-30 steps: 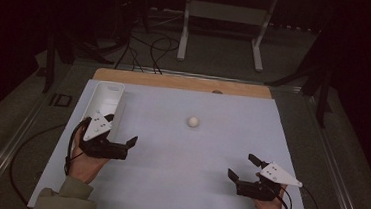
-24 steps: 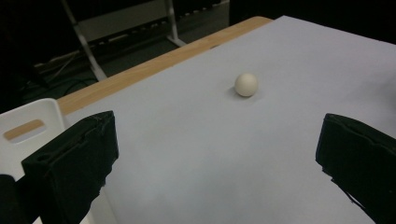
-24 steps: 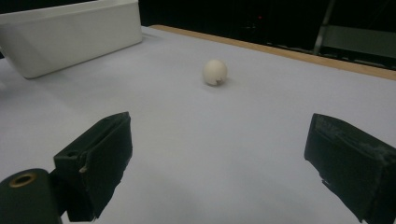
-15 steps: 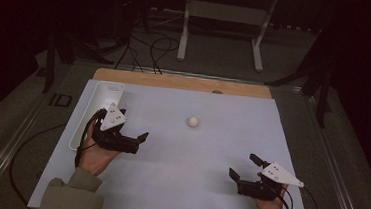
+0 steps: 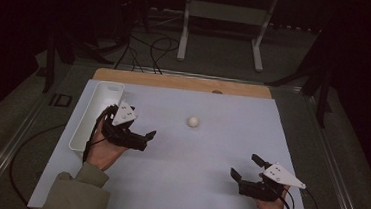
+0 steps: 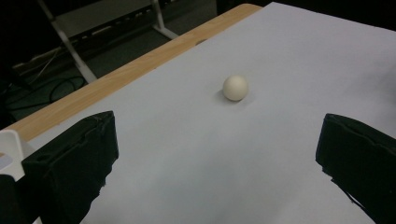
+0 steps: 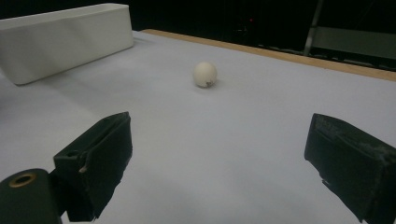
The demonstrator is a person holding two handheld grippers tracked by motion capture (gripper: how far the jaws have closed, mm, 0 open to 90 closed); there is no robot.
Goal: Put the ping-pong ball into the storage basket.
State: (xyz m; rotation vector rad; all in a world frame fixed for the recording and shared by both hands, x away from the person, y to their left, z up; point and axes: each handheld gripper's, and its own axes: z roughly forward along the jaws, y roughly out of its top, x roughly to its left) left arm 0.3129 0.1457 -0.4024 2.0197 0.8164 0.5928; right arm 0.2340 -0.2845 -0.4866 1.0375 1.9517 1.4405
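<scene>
Left hand-held gripper (image 5: pixel 140 134) hovers beside the white bin (image 5: pixel 97 112), jaws spread wide toward the small white ball (image 5: pixel 193 121) mid-surface. Right hand-held gripper (image 5: pixel 247 168), also wide, sits near the surface's (image 5: pixel 208 176) front edge, nothing between either and the ball.

Left gripper (image 6: pixel 219 154) jaws wide apart – white ball (image 6: pixel 235 87) on the table (image 6: pixel 196 158) btwn them, nr its wooden far edge.
</scene>
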